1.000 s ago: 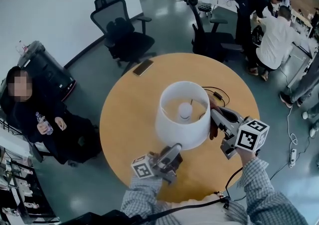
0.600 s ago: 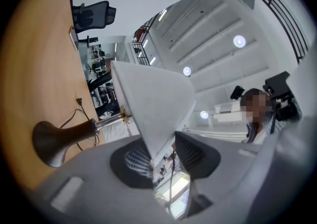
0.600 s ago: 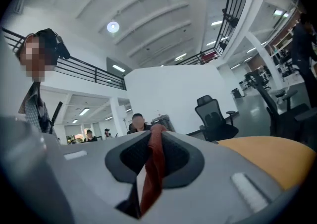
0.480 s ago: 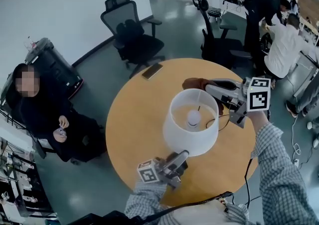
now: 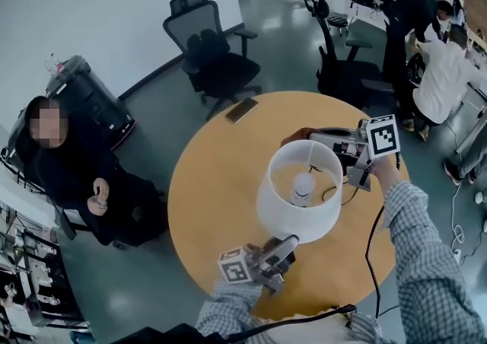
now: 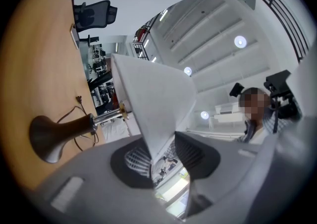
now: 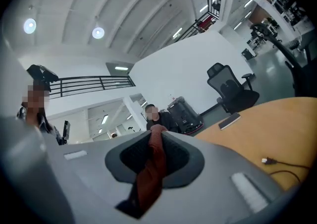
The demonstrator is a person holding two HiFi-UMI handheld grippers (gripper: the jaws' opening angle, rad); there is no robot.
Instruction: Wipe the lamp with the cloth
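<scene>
The lamp's white shade (image 5: 298, 199) stands mid-table in the head view, its bulb (image 5: 303, 185) showing inside. My left gripper (image 5: 288, 245) is shut on the shade's near lower rim. In the left gripper view the shade's edge (image 6: 148, 99) runs down between the pads, and the brown lamp base (image 6: 47, 136) rests on the table. My right gripper (image 5: 313, 137) is at the shade's far upper rim, shut on a brown-red cloth (image 5: 297, 135). In the right gripper view that cloth (image 7: 150, 168) hangs pinched between the pads of the right gripper (image 7: 157, 131).
A phone (image 5: 242, 110) lies on the round wooden table (image 5: 213, 183) at its far edge. The lamp's black cable (image 5: 338, 192) trails to the right. Office chairs (image 5: 213, 53) stand beyond the table. A person (image 5: 68, 160) sits at the left, and others stand at the back right.
My right gripper has carried the cloth from the shade's right side round to its far upper rim. The left gripper has kept its hold on the near rim.
</scene>
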